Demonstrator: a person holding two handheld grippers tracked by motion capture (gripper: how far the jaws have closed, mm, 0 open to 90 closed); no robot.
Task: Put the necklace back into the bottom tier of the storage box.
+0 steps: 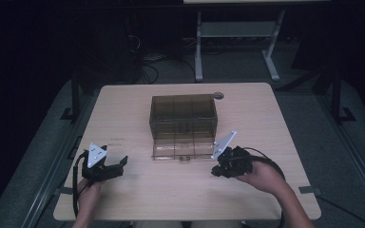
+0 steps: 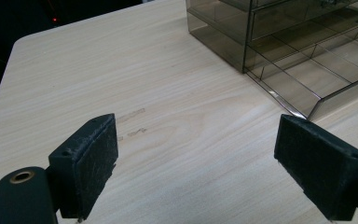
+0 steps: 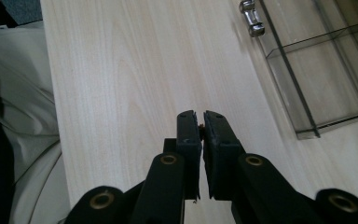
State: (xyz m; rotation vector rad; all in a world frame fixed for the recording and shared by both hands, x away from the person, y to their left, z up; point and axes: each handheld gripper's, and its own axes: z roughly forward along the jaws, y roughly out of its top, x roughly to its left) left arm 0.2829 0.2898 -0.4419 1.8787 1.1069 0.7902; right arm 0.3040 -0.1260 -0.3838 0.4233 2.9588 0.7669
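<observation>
A smoked clear drawer box (image 1: 183, 111) stands mid-table, and its bottom drawer (image 1: 183, 151) is pulled out toward me. My left gripper (image 1: 114, 160) rests at the front left with its jaws wide open and nothing between them. Seen from the left gripper view, the left gripper (image 2: 198, 135) faces bare wood, with the open drawer (image 2: 317, 74) ahead on the right. My right gripper (image 1: 215, 172) hovers just right of the drawer's front, shut. In the right gripper view its pads (image 3: 200, 116) meet, with a tiny orange speck between them that I cannot identify. The drawer's metal handle (image 3: 252, 18) is nearby.
The wooden table (image 1: 138, 199) has a round cable hole (image 1: 218, 95) at the back. A cable (image 1: 271, 164) loops from the right gripper. A person's light clothing (image 3: 18, 116) lies at the table's front edge. Table legs and cables stand on the floor beyond.
</observation>
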